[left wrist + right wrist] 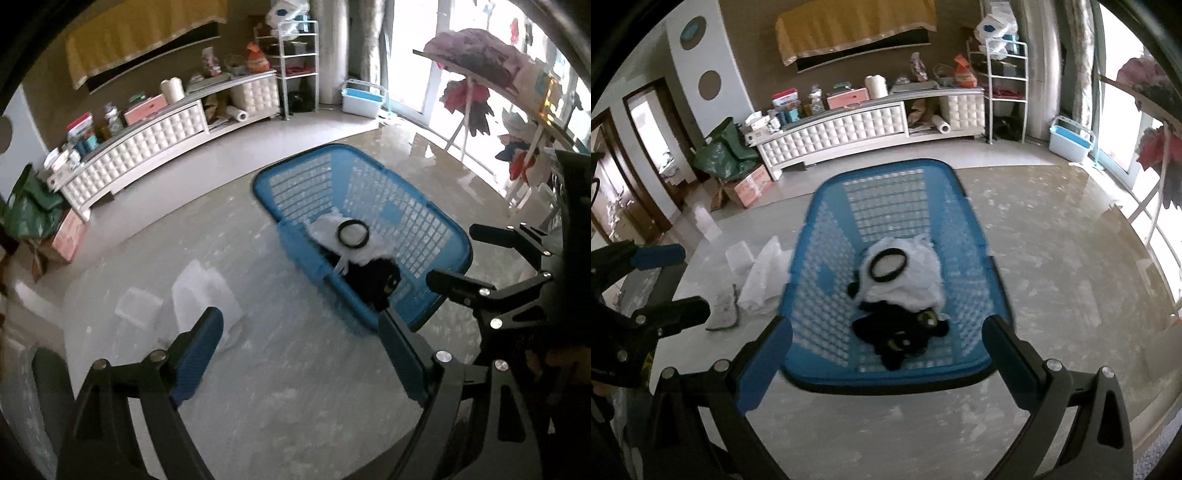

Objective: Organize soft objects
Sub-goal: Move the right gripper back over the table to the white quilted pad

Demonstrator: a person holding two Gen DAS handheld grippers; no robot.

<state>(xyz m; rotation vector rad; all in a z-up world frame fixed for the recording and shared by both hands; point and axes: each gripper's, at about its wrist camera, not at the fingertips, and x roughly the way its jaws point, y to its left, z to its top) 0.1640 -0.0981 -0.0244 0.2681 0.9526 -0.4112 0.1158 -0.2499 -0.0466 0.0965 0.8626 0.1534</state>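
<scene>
The basket (827, 258) is bright blue with a grid of little holes. Inside it lie a white soft toy (905, 280) with a black ring and a black soft toy (897, 336) with yellow-green eyes.

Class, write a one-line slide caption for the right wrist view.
Open right gripper above a blue basket holding a white plush and black plush.

Left gripper (301, 325): jaws spread wide, nothing between the blue-padded fingers (201, 343), tilted steeply downward. Right gripper (886, 332): jaws likewise wide apart, empty, angled down. From the left wrist view the right one sits at the far right edge; both held side by side, apart.
</scene>
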